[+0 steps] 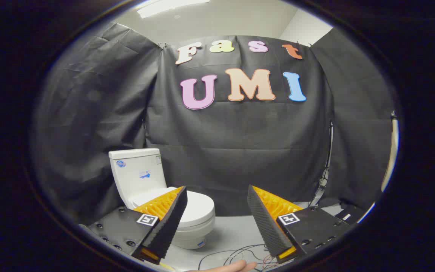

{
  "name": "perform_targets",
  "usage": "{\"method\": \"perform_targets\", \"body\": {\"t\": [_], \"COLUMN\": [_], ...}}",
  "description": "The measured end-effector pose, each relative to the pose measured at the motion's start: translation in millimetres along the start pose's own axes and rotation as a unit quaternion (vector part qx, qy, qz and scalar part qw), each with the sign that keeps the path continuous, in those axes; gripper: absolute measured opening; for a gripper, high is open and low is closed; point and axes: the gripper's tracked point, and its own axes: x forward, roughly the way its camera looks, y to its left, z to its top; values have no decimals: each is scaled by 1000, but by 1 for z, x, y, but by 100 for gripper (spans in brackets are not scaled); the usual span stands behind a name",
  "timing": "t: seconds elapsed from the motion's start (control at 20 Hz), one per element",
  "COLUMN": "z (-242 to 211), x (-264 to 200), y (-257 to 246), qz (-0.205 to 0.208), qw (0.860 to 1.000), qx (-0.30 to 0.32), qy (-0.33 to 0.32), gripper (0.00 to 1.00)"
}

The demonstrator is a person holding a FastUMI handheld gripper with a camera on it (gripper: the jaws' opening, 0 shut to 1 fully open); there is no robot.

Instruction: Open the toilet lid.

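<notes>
We're holding the gripper (216, 206) wide open, nothing between its fingers, and the toilet (153, 192) sits beyond them at about ten o'clock, partly behind the left finger. Its lid (198, 207) lies flat and closed on the bowl, tank (136, 170) upright behind against the booth wall. We judge the approach has barely begun. To do this well, we swing toward ten o'clock, come in low at the lid's front lip, hook one finger under it, then lift in an arc toward the tank. Mind the loose cables (236, 253) on the floor.
</notes>
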Motion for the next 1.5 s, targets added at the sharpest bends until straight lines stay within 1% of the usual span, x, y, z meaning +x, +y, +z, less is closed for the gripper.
{"method": "perform_targets", "body": {"t": [1.05, 1.2, 1.5], "z": [1, -2, -5], "x": [1, 7, 53], "y": [0, 0, 5], "qz": [-1, 1, 6], "qw": [1000, 1000, 1000], "qx": [-1, -1, -2], "qy": [-3, -2, 8], "gripper": [99, 99, 99]}}
